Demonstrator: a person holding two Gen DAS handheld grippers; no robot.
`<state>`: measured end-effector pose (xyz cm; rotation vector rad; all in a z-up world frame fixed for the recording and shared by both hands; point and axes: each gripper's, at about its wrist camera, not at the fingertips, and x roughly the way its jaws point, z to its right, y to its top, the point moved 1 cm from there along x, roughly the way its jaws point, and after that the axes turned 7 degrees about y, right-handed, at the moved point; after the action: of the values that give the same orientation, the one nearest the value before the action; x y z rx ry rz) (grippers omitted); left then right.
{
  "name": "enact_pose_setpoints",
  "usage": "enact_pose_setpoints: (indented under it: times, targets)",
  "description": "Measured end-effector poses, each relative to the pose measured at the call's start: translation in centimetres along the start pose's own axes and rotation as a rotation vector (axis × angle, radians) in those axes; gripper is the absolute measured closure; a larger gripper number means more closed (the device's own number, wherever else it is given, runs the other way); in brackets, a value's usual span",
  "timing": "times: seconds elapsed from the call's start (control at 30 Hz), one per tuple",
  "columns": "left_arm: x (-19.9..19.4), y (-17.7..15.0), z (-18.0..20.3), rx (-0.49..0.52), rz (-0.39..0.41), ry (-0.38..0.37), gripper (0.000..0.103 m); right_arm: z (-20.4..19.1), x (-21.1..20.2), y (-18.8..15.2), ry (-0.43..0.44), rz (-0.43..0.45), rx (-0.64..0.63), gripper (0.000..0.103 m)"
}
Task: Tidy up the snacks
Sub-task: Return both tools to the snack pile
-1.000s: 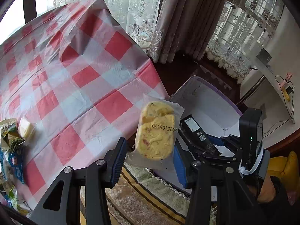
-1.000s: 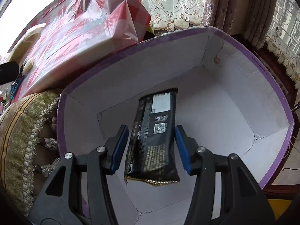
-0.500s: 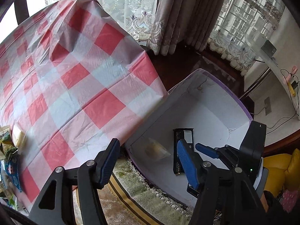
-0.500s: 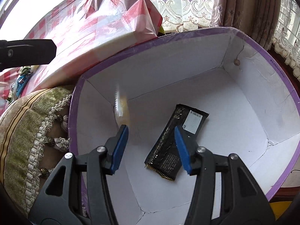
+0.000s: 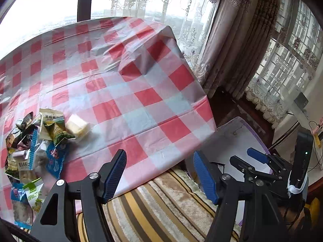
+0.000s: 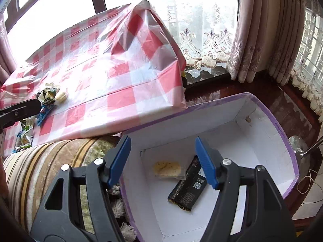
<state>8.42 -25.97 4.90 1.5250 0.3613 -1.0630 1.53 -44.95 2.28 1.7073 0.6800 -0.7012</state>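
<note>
My left gripper (image 5: 159,173) hangs over the edge of the red-checked table (image 5: 141,100), its jaws opening with nothing between them. A pile of snack packets (image 5: 30,151) and a pale yellow cake pack (image 5: 77,128) lie on the cloth to its left. My right gripper (image 6: 161,159) is above the white box with a purple rim (image 6: 262,104), its jaws opening and empty. On the box floor lie a yellow cake packet (image 6: 167,168) and a black bar packet (image 6: 187,189), both clear of the pads. The left wrist view shows the right gripper (image 5: 248,158) over the box (image 5: 242,141).
A striped cushion (image 6: 50,161) with tassels sits between the table and the box. Curtains (image 6: 262,30) and a window ledge stand behind the box. Cables (image 5: 317,141) hang at the far right. The snack pile (image 6: 46,98) shows on the cloth in the right wrist view.
The left gripper let go of the yellow cake packet, which fell into the box, then swung left toward the table. The right gripper released the black bar into the box and rose.
</note>
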Motion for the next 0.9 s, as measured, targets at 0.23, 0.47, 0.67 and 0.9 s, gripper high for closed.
enact_pose_setpoints:
  times: [0.23,0.47,0.67,0.9]
  targets:
    - [-3.4,-3.1,-7.7,-0.155,0.014,0.081,0.034,-6.8,1.1,1.7,0.04,-0.018,-0.138,0.034]
    - [-5.8,-6.4,-15.3,-0.302,0.003,0.161,0.034,-11.3,2.1,2.2,0.12,-0.081,-0.193,0.034]
    - [-6.2,-8.6,-19.9,-0.37,-0.043,0.244,0.034,-15.6,3.8,2.0,0.18,-0.151,-0.252,0.034]
    - [-5.1,-10.0,-23.3,-0.401,-0.121,0.288,0.034,-21.0,5.7,1.4,0.266,-0.217,-0.313,0.034]
